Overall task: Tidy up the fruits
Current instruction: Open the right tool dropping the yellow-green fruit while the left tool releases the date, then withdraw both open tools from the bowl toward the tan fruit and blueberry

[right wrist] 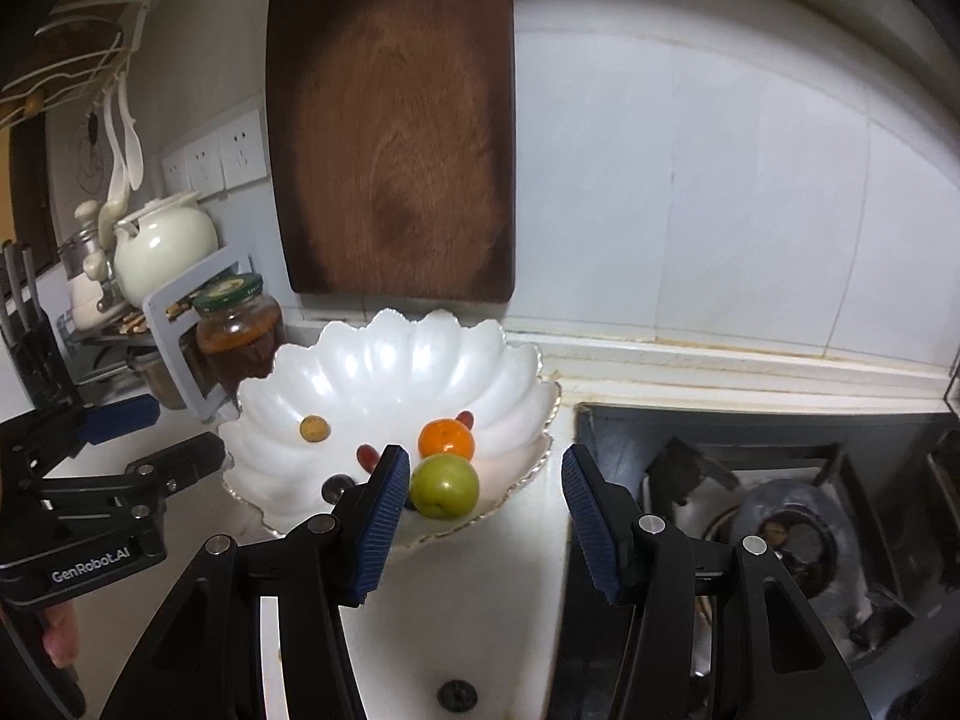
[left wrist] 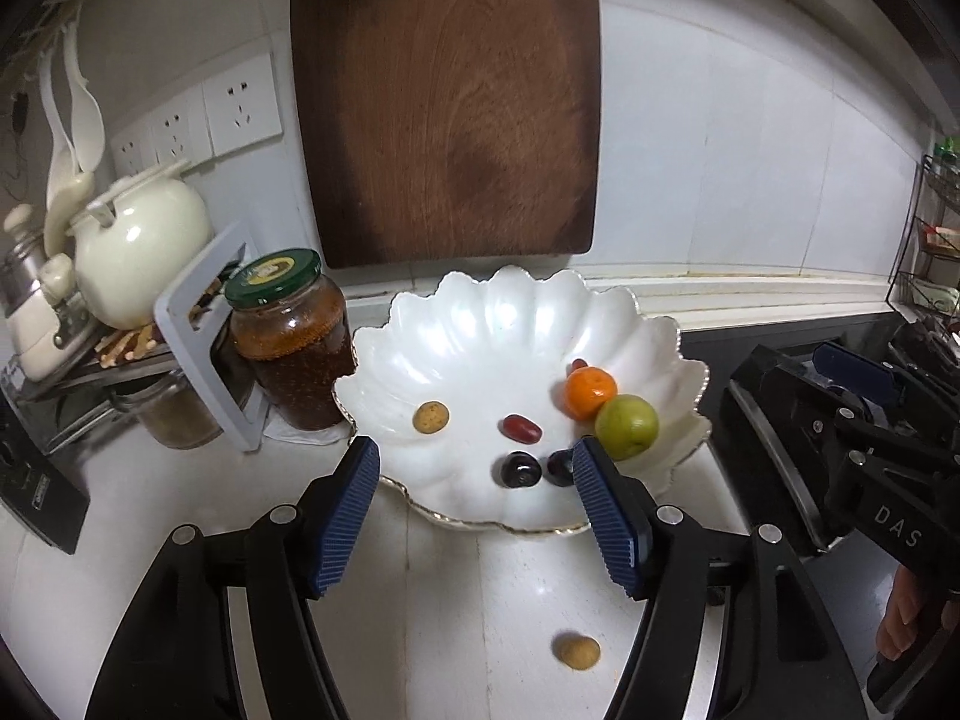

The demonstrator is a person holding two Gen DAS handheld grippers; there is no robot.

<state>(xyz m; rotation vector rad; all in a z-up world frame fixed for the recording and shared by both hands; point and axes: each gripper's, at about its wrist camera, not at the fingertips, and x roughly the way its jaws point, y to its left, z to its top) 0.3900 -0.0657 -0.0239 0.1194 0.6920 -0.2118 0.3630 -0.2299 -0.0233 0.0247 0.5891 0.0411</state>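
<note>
A white scalloped bowl (left wrist: 480,324) (right wrist: 390,360) stands on the white counter. In it lie an orange (left wrist: 591,393) (right wrist: 447,439), a green fruit (left wrist: 627,426) (right wrist: 445,486), a red date (left wrist: 521,427), two dark cherries (left wrist: 519,469) and a small tan fruit (left wrist: 430,417). A second tan fruit (left wrist: 576,651) and a dark berry (right wrist: 457,695) lie on the counter in front of the bowl. My left gripper (left wrist: 474,453) hangs open over the bowl's near rim with nothing in it. My right gripper (right wrist: 485,461) is open and empty, just right of the green fruit.
A dark wooden cutting board (left wrist: 447,102) leans on the wall behind the bowl. Left of the bowl stand a green-lidded jar (left wrist: 294,336), a grey rack (left wrist: 204,336) and a cream teapot (left wrist: 141,240). The black gas stove (right wrist: 780,516) lies to the right.
</note>
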